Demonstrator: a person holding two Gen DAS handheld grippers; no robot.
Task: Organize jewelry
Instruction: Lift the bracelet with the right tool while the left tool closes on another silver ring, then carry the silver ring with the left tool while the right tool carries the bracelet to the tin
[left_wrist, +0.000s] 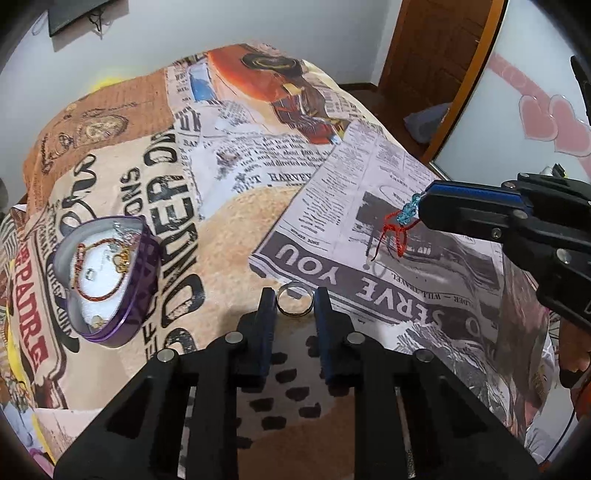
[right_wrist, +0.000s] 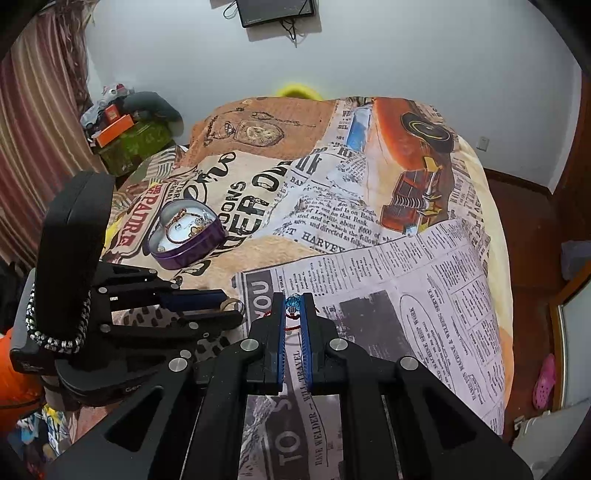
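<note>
The left gripper (left_wrist: 294, 295) has its fingers spread either side of a ring (left_wrist: 295, 304) lying on the bed's blanket (left_wrist: 229, 229), not yet pinching it. The ring could skid off sideways. The right gripper (right_wrist: 294, 301) pinches a red cord bracelet (left_wrist: 397, 230) by its bead (a thin hold), which may slip before reaching the heart-shaped tin (left_wrist: 107, 284).

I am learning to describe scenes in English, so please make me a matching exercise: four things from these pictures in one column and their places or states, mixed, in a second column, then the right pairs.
Things:
1. ring
2. red cord bracelet
3. heart-shaped tin
4. left gripper

States:
A. open, jewelry inside
B. held by the right gripper
C. lying on the bedspread
D. fingers apart, either side of the ring

Pairs: 1-C, 2-B, 3-A, 4-D
</note>
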